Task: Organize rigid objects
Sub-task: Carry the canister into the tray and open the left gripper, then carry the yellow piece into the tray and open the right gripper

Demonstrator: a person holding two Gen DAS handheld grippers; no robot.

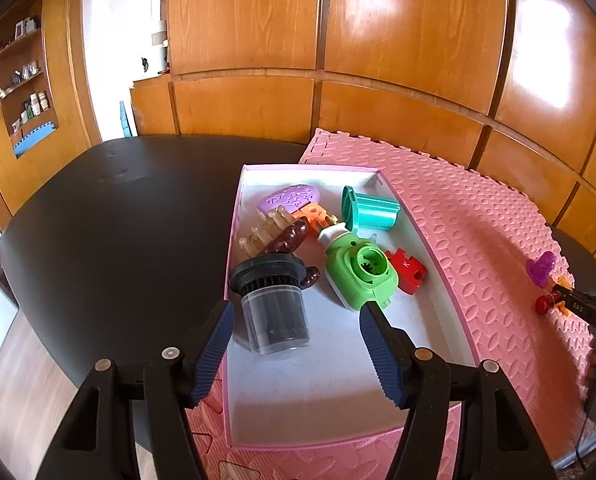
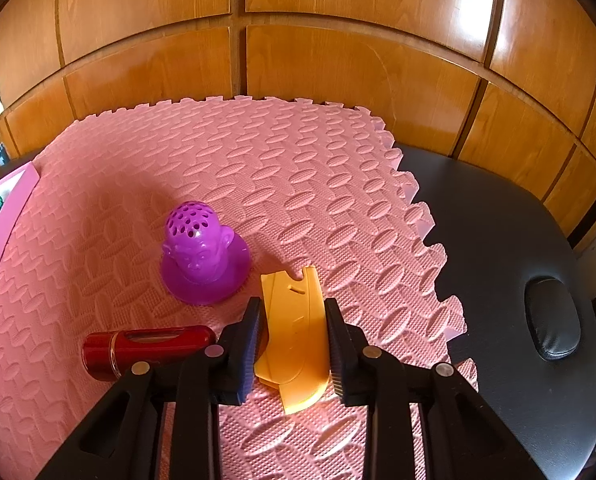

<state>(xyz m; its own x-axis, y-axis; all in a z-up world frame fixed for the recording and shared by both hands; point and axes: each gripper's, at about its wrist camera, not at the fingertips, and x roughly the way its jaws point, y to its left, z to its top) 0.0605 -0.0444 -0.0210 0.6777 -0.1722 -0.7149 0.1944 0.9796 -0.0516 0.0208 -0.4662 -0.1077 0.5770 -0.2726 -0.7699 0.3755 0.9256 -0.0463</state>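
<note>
The black tabletop point(image 1: 109, 216) carries a pink foam mat point(image 2: 298, 184), and on the mat's left part sits a shallow pink-rimmed box point(image 1: 233, 240) with a white floor, its long axis running away from the left wrist camera.

Inside the box, nearest that camera, a clear canister with a black ribbed cap point(image 1: 271, 308) lies tilted, cap end toward the far wall. Just right of it a green punch-like gadget point(image 1: 358, 272) points its white neck toward the far left corner. Beyond the canister a brown beaded piece point(image 1: 291, 238) lies diagonally over pale pegs. At the far wall rest a teal holder point(image 1: 368, 210) and a purple oval piece point(image 1: 291, 200). Right of the green gadget lies a red puzzle piece point(image 1: 408, 272) with a white "K" on it.

Right of the box, on the open mat, a purple perforated head figure point(image 2: 203, 256) stands upright on its round base. Beside it a dark red tube point(image 2: 149, 350) lies on its side, long axis left to right.

The left tongs point(image 1: 295, 350) hang angled down over the box's near end, standing apart with nothing between them. The right tongs point(image 2: 293, 344), angled down likewise, are clamped on a flat orange plastic piece point(image 2: 293, 332) whose long axis points away from the camera.
</note>
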